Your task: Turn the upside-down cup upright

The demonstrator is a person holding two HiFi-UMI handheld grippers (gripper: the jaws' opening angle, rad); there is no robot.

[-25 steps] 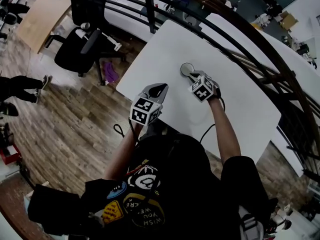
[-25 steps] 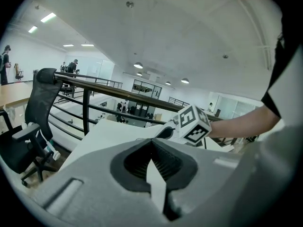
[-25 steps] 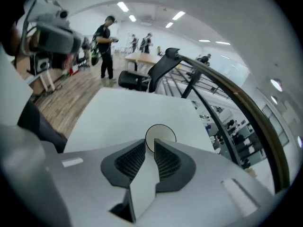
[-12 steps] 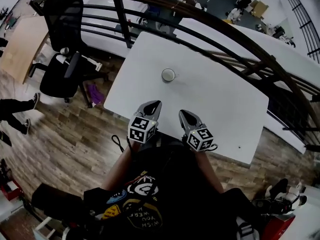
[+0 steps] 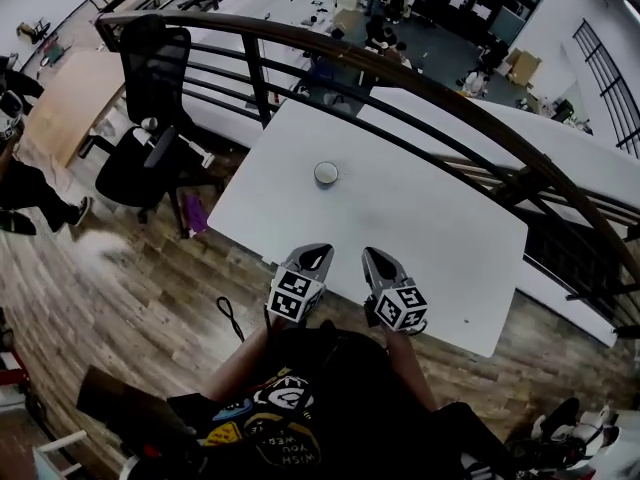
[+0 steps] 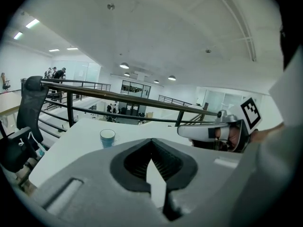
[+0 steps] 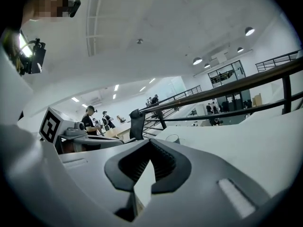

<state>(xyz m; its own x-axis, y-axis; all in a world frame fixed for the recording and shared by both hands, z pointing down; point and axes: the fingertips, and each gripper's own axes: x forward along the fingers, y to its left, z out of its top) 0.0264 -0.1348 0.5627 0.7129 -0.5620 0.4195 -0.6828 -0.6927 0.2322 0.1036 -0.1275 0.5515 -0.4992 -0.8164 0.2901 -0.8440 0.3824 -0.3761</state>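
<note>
At the bottom centre of the head view, the left hand-held gripper (image 5: 317, 257), grey with a black-and-white marker cube, is hovering over the near edge of the white rectangular bench (image 5: 440, 218). Its jaws are pressing together on nothing. Just beside it to the right, the matching right hand-held gripper (image 5: 374, 259) is hanging with its jaws fully closed and empty too. Both are pointing up the frame toward the small round bluish cup with a pale rim (image 5: 326, 173). The cup is standing well apart from them, above centre on the bench's far-left part. It is resting on its base, mouth facing up, long axis vertical. Beyond the bench a dark metal railing (image 5: 450, 100) is curving across the frame. A black office chair (image 5: 155, 63) is sitting on the wooden floor (image 5: 150, 288) at the upper left.
</note>
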